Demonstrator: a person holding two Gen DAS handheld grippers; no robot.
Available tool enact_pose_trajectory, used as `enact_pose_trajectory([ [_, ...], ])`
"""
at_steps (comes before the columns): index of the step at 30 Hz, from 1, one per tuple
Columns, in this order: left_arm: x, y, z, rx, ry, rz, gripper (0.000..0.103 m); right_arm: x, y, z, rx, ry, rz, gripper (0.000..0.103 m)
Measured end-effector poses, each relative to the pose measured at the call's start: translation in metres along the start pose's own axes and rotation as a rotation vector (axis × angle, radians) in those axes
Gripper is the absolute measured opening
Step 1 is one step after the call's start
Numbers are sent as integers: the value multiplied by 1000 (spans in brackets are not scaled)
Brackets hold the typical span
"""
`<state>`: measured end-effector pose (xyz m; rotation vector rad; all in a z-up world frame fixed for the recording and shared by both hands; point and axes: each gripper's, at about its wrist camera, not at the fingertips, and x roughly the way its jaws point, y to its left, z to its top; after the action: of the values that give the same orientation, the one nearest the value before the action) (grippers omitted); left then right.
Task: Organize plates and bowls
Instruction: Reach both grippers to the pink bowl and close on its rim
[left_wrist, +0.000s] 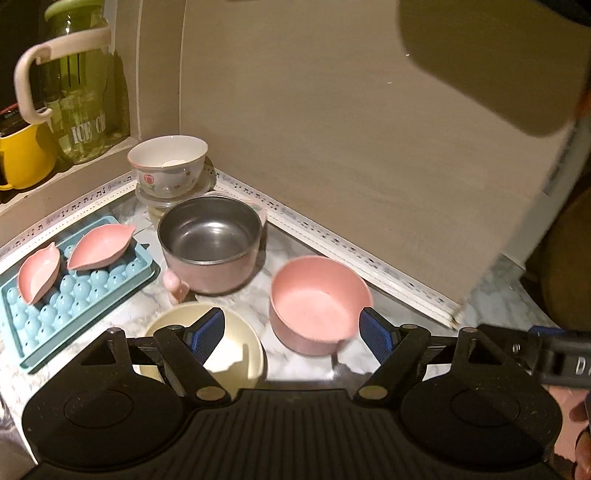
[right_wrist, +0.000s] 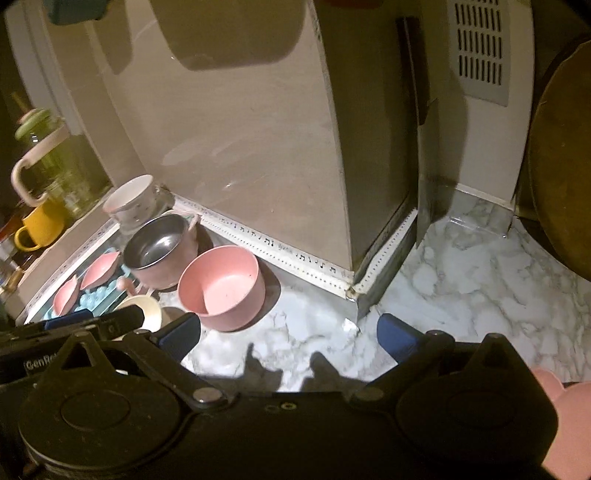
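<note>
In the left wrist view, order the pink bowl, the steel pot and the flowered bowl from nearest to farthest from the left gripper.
1. pink bowl, just ahead of the open left gripper
2. steel pot, farther back, left of centre
3. flowered bowl, at the back corner

Dim, warm yellowish light in both my wrist views, heavy colour cast. Brightest patch is the marble counter just ahead of my right gripper, nearly blown out, with hard finger shadows across it. Pink bowl throws a dark shadow to its right. Upper corners fall to black; strong fisheye bending along the wall trim. Motion smear on the wall and the right edge of my left view. Noise in dark areas.
</note>
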<state>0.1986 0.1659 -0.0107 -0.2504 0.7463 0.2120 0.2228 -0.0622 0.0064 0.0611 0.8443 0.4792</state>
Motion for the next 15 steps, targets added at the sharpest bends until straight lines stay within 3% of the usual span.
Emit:
enact_pose_trajectory([
  [8, 52, 13, 19, -30, 72, -12, 80, 50, 12, 14, -7, 41, -34, 98],
  [15, 90, 26, 22, -78, 128, -17, 80, 92, 25, 18, -21, 88, -45, 83],
])
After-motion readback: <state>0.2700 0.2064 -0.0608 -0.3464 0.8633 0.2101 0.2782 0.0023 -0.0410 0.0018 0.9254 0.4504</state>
